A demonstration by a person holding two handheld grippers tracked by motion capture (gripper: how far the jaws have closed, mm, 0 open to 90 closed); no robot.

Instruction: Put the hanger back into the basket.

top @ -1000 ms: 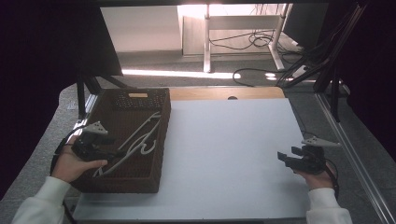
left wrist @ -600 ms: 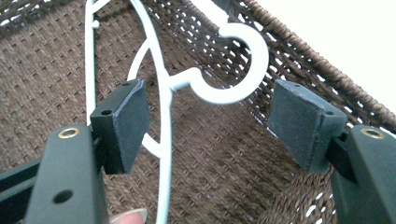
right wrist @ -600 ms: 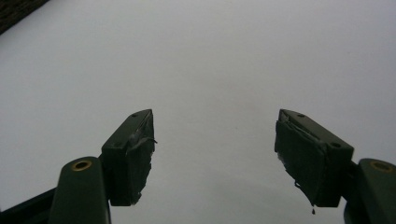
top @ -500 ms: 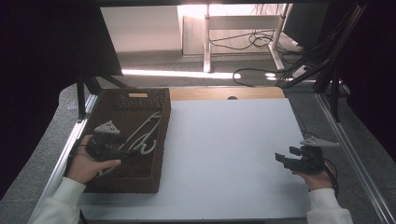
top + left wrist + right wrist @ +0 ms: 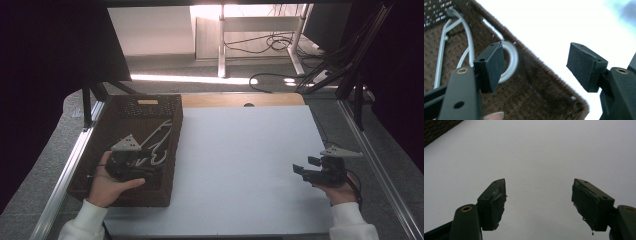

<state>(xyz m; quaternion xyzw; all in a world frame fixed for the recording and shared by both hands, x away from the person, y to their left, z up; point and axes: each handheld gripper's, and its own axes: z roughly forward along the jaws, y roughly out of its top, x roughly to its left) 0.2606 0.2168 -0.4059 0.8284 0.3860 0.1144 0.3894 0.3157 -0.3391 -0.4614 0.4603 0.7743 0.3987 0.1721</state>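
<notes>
The left gripper (image 5: 150, 172) is being held over the near part of a dark woven basket (image 5: 95, 150) at the left edge of the white tabletop (image 5: 240, 170). Its jaws are being kept wide apart, and nothing is being gripped between them. In the left gripper view, the left gripper (image 5: 537, 61) is being pointed across the basket's (image 5: 529, 92) right wall toward the tabletop (image 5: 564, 22), and one pad (image 5: 494, 66) is being seen in front of the looped end of a pale grey hanger (image 5: 511, 58); whether the pad is touching it cannot be told. In the high view, the pale grey hangers (image 5: 157, 140) are being seen lying inside the basket, just beyond the left gripper. The right gripper (image 5: 299, 170) is being held by the right hand (image 5: 340, 187) low over the bare tabletop near its right edge, well apart from the basket. In the right gripper view, the right gripper (image 5: 539, 202) is being shown with jaws that have just been opening and are standing wide, with nothing between them.
</notes>
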